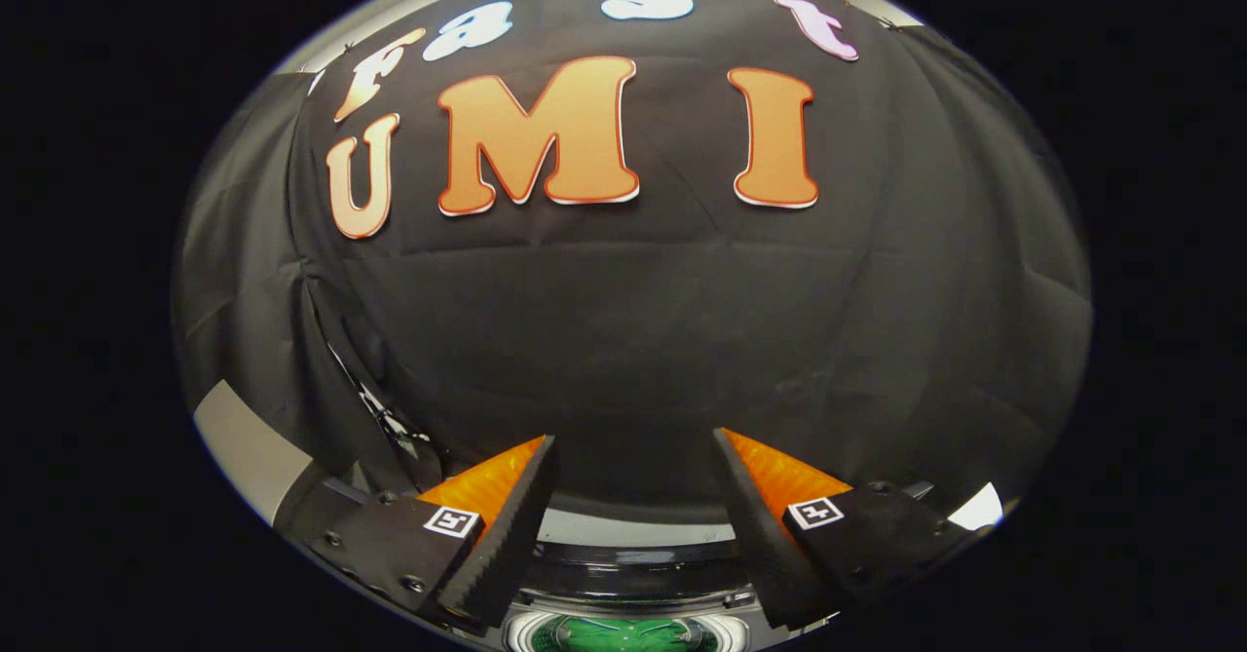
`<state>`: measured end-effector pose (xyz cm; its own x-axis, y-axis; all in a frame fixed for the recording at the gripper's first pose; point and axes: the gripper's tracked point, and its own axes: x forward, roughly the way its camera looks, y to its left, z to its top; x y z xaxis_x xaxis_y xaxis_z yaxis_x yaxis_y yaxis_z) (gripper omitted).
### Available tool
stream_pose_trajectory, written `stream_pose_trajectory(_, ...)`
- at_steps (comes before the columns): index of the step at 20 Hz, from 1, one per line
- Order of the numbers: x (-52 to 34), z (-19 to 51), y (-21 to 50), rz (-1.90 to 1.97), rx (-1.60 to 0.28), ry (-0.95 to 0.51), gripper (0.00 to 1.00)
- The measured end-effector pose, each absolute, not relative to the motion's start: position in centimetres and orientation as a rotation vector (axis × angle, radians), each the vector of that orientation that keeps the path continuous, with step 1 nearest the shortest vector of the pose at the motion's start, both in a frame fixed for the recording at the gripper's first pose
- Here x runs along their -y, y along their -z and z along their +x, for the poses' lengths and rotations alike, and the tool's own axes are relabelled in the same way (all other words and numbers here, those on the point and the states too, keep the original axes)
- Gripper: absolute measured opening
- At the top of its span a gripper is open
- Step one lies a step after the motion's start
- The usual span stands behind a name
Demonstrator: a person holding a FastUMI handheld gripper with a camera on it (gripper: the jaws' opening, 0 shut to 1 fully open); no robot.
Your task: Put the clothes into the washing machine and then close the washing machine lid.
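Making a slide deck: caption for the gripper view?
Open, empty hand-held gripper faces the black cloth wall, above a washing machine showing something green.

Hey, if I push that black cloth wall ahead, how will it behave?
Likely floppy: the black cloth wall shows creases and folds, so it should give. Probably light, hanging loosely. The gripper, fingers open and holding nothing, points at it.
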<state>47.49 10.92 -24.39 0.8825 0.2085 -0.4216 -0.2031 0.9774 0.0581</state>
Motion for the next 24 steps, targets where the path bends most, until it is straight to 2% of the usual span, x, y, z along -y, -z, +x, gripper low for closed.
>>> stream_pose_trajectory(9, -10.6, 47.4, 25.6, 0.023, -0.472, -0.199, 0.99)
stream_pose_trajectory(24, -9.1, 40.1, 25.4, 0.020, -0.439, -0.181, 0.99)
